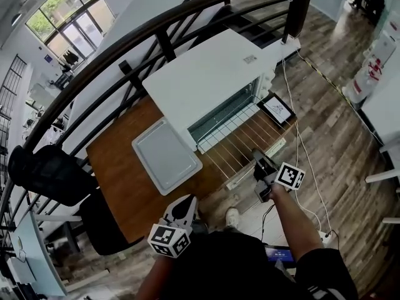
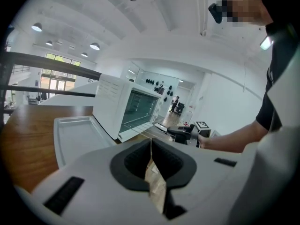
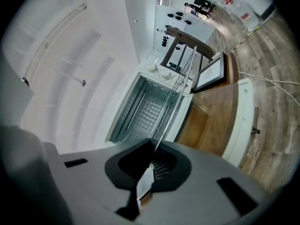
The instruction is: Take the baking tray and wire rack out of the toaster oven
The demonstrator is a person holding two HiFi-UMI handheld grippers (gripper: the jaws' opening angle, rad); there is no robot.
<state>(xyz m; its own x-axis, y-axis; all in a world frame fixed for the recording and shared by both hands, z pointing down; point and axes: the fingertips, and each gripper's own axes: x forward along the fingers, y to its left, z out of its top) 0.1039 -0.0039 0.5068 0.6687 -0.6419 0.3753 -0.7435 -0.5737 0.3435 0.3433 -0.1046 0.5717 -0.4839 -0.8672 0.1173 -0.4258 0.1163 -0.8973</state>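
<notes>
Flat silver baking tray (image 1: 165, 155) lies on the wooden table (image 1: 119, 180) beside the white toaster oven (image 1: 206, 80). Thin wire rack (image 1: 240, 136) sits half out (above the open door), right gripper (image 1: 259, 159) clamped on its front bar for pulling; left gripper (image 1: 187, 202) closed, empty, held clear
</notes>
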